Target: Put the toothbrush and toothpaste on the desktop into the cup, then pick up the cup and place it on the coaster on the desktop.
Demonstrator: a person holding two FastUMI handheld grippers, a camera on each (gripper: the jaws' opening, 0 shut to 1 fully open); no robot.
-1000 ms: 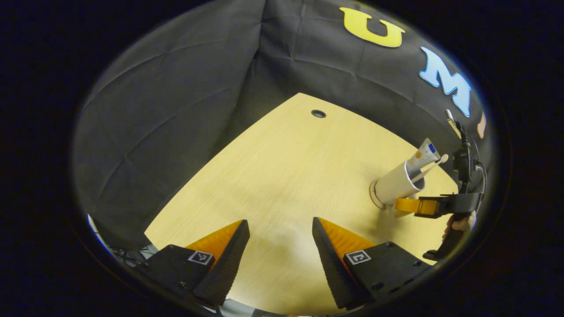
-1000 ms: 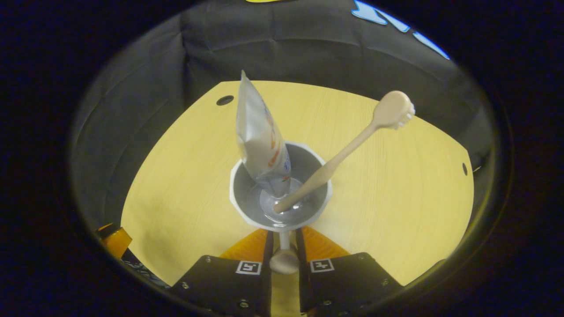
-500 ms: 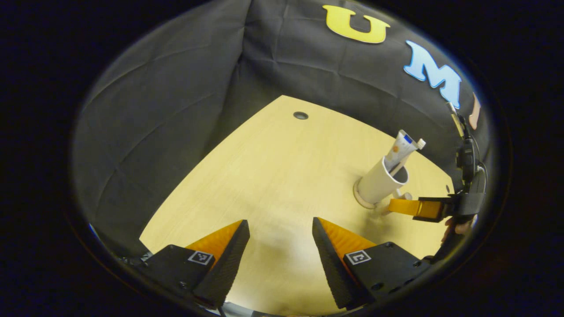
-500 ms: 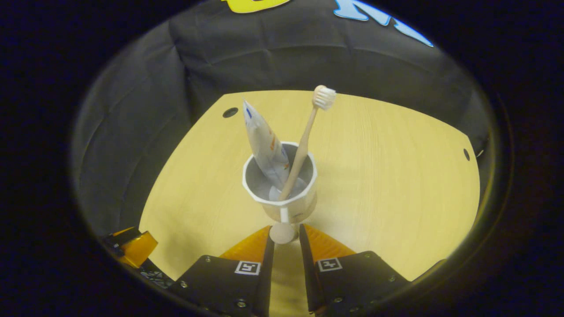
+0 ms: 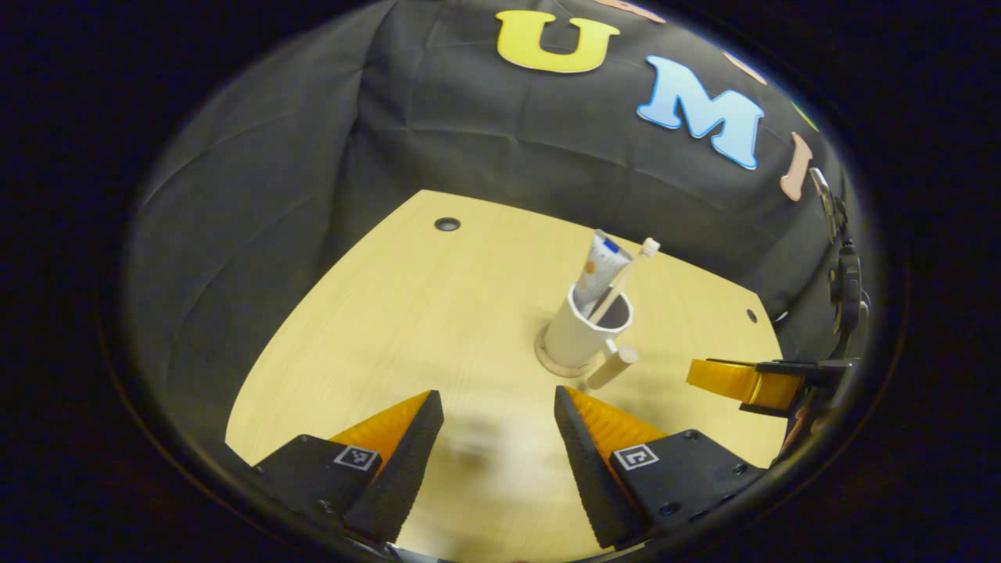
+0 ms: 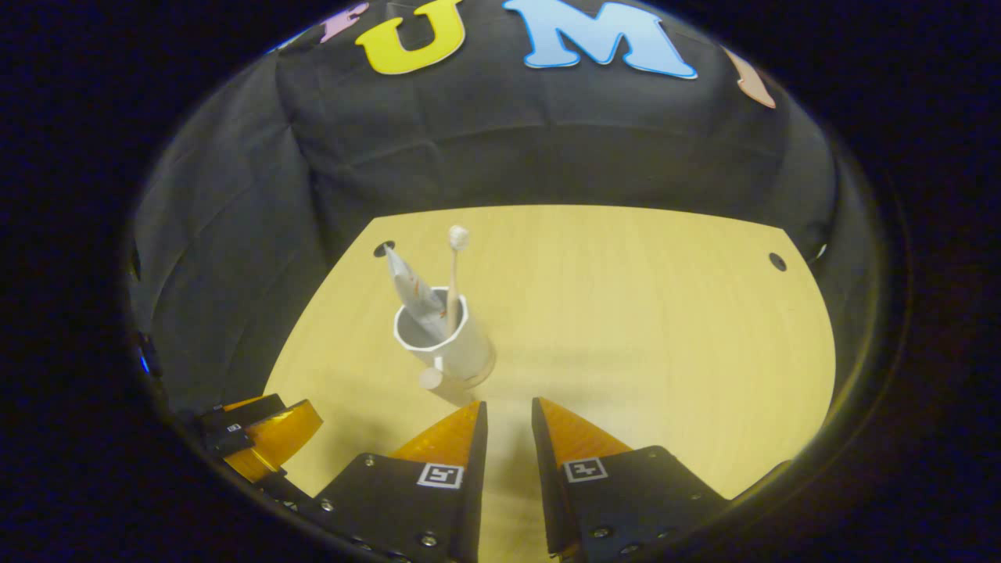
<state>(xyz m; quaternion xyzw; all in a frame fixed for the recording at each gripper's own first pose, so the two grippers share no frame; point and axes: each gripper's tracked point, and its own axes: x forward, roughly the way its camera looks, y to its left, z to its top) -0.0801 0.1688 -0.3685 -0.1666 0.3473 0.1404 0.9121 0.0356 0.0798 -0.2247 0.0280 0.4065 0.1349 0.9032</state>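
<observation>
Left gripper point(image 5: 493, 446): two wedge-shaped ribbed fingers on black mounting blocks, each block carrying a small square black-and-white marker and showing small screws. Right gripper point(image 6: 507, 461): same build, markers and screws showing. In the left gripper view, a black cable is running above the right gripper.

A pale wooden desktop point(image 6: 626, 313) with small round cable holes point(image 6: 776, 261) near its far corners, backed by creased black cloth walls point(image 6: 508, 148).

We see white cup point(image 5: 583, 332) upright on round coaster point(image 5: 557, 365) on tabletop point(image 5: 407, 313), peg handle toward us. Toothpaste point(image 5: 600, 267) and toothbrush point(image 5: 626, 274) stand inside, leaning, bristles up.
</observation>
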